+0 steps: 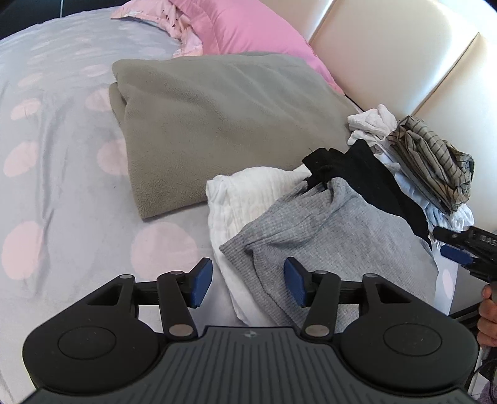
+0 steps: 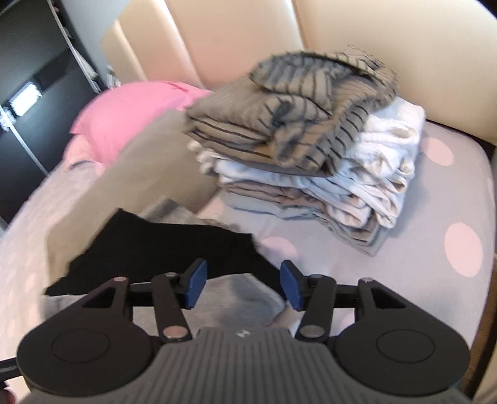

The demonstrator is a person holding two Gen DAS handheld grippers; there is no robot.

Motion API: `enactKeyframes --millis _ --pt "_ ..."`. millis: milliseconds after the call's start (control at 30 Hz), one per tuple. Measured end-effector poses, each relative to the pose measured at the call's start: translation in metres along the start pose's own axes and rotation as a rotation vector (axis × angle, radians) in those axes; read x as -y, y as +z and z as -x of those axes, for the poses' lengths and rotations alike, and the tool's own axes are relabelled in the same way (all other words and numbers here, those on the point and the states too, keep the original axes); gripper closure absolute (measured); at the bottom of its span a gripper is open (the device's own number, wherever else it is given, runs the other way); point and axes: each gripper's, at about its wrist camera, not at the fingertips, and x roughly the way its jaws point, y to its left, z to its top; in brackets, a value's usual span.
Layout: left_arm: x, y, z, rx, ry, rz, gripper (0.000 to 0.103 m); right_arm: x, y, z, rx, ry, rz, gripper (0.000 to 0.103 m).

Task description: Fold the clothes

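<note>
A grey knit garment (image 1: 326, 223) lies crumpled on the bed, over a white garment (image 1: 242, 199) and under a black one (image 1: 357, 174). My left gripper (image 1: 248, 286) hovers open over the near edges of the grey and white cloth, and its pads do not press on either. In the right wrist view my right gripper (image 2: 243, 287) stands open above the grey garment (image 2: 245, 298) and the black garment (image 2: 174, 245). Beyond it sits a stack of folded clothes (image 2: 341, 192) topped by a striped garment (image 2: 295, 118). The right gripper's tip (image 1: 456, 251) shows at the left view's right edge.
A folded grey fleece blanket (image 1: 217, 118) lies mid-bed on the grey sheet with pink dots (image 1: 62, 202). A pink pillow (image 1: 248, 28) rests against the cream padded headboard (image 1: 388, 46). A person's hand (image 1: 487, 314) shows at the right edge. Dark furniture (image 2: 34, 93) stands beside the bed.
</note>
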Motion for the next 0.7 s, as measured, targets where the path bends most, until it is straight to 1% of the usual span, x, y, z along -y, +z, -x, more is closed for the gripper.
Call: enactKeyframes --millis 33,100,133,167,367,433,567,633,700 --pt "0.001 -0.001 0.000 0.008 -0.006 -0.005 0.073 0.001 -0.001 -0.003 -0.008 -0.010 -0.009 0.047" --pt "0.003 0.000 0.002 0.028 -0.004 -0.017 0.083 0.003 -0.003 -0.006 -0.022 -0.018 -0.021 0.047" --pt "0.005 0.000 0.003 0.038 -0.002 -0.024 0.091 0.003 -0.004 -0.008 -0.028 -0.022 -0.027 0.047" --pt "0.007 0.000 0.005 0.045 0.001 -0.031 0.093 0.003 -0.004 -0.009 -0.034 -0.025 -0.028 0.047" --pt "0.021 0.007 0.018 0.066 0.039 -0.075 0.097 -0.006 -0.013 -0.011 -0.075 -0.034 0.027 0.047" --pt "0.024 0.014 0.024 0.082 0.051 -0.093 0.097 -0.008 -0.015 -0.008 -0.075 -0.038 0.038 0.047" --pt "0.022 0.035 0.037 0.105 0.041 -0.080 0.098 -0.011 -0.018 -0.001 -0.077 -0.024 0.048 0.048" --pt "0.024 0.038 0.027 0.072 0.076 -0.117 0.097 -0.013 -0.019 0.001 -0.083 -0.018 0.058 0.048" --pt "0.018 0.038 0.012 0.015 0.085 -0.088 0.097 -0.014 -0.021 -0.002 -0.099 -0.028 0.069 0.048"
